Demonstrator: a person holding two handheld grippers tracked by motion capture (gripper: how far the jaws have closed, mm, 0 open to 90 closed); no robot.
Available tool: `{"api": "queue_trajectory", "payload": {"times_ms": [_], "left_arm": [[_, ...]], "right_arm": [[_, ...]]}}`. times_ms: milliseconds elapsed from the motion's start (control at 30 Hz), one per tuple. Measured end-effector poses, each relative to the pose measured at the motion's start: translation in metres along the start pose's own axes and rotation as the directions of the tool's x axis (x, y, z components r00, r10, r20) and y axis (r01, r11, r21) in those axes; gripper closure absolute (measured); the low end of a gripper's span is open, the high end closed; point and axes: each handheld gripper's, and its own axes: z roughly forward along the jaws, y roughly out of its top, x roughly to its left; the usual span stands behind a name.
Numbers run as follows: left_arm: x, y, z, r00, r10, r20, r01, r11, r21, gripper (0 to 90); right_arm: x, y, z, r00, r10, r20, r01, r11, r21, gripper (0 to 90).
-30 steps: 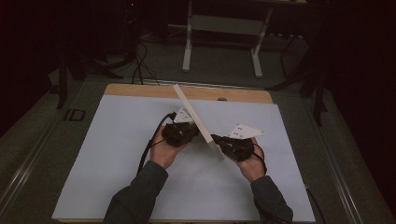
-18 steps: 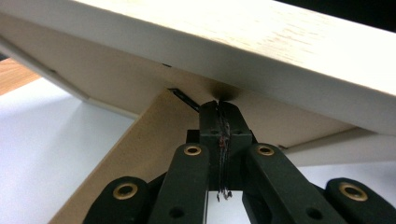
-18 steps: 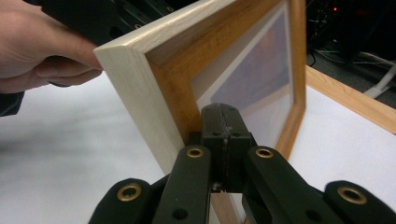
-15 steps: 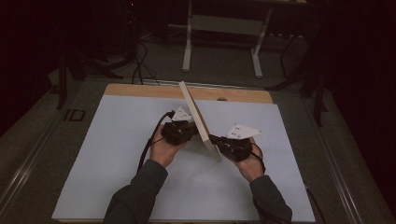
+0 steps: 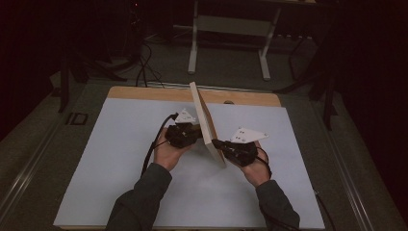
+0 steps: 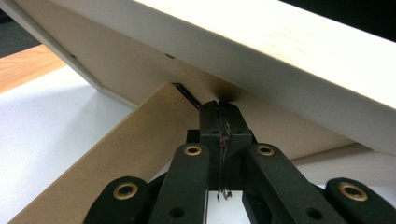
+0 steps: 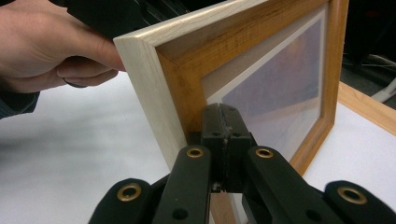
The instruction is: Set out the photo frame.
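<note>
You have a wooden picture frame (image 5: 206,122) standing nearly on edge above the white sheet (image 5: 115,159) on the bench (image 5: 144,93), between your two hands and tilted a little toward your left. Your left tongs (image 5: 188,135) sit against the frame's back. In the left gripper view their tips (image 6: 219,123) are pressed together, at the point where a brown fold-out stand (image 6: 121,154) meets the backing; whether they pinch the stand's hinge or only press against it, I cannot tell. Your right tongs (image 5: 225,146) meet the frame's front near its lower corner. In the right gripper view they look closed, tips (image 7: 223,126) against the inner wooden edge beside the glass (image 7: 275,88), though what they grip is hidden. Working from both faces seems meant to steady the frame while the stand is opened, so it can lean by itself.
</note>
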Motion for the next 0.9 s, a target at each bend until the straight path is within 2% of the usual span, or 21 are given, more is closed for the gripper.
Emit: {"api": "queue_trajectory", "payload": {"times_ms": [900], "left_arm": [[0.014,-0.002,0.000,0.9973,-0.059,0.042,0.060,0.9980,-0.019,90.0]], "right_arm": [[0.006,0.007,0.012,1.0000,-0.006,-0.008,0.006,1.000,0.001,89.9]]}}
